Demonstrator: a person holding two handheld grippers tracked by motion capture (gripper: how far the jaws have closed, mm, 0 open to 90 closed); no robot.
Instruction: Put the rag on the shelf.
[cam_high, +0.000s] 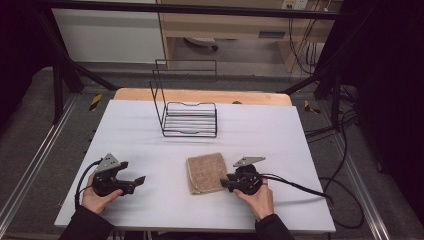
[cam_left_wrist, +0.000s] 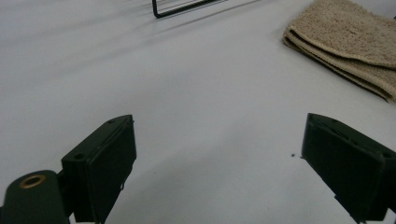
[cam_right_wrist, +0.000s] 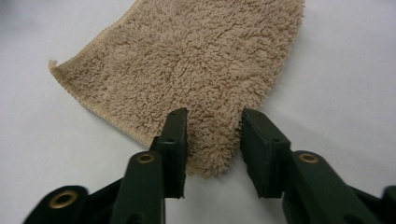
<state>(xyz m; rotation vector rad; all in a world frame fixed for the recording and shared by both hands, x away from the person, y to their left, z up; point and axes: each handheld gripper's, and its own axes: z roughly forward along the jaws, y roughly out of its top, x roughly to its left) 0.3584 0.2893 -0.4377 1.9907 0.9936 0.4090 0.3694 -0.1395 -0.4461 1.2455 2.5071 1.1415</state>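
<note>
A folded tan towel (cam_high: 206, 172) lies flat on the white table (cam_high: 150, 130), a little right of its middle. My right gripper (cam_high: 224, 182) is at the towel's right edge. In the right gripper view the towel's near corner (cam_right_wrist: 196, 60) lies between the jaws of this gripper (cam_right_wrist: 215, 116), which stand partly apart and do not pinch it. My left gripper (cam_high: 131, 172) rests on the table left of the towel, held in a hand. In its own view the left gripper (cam_left_wrist: 222, 123) is open wide over bare table, and the towel (cam_left_wrist: 345, 32) sits at the upper right.
A black wire rack (cam_high: 190, 120) stands at the table's back middle; its base bar (cam_left_wrist: 182, 7) shows at the top of the left gripper view. Cables trail from both grippers, the right one running off the table's right edge. Dark frame bars surround the table.
</note>
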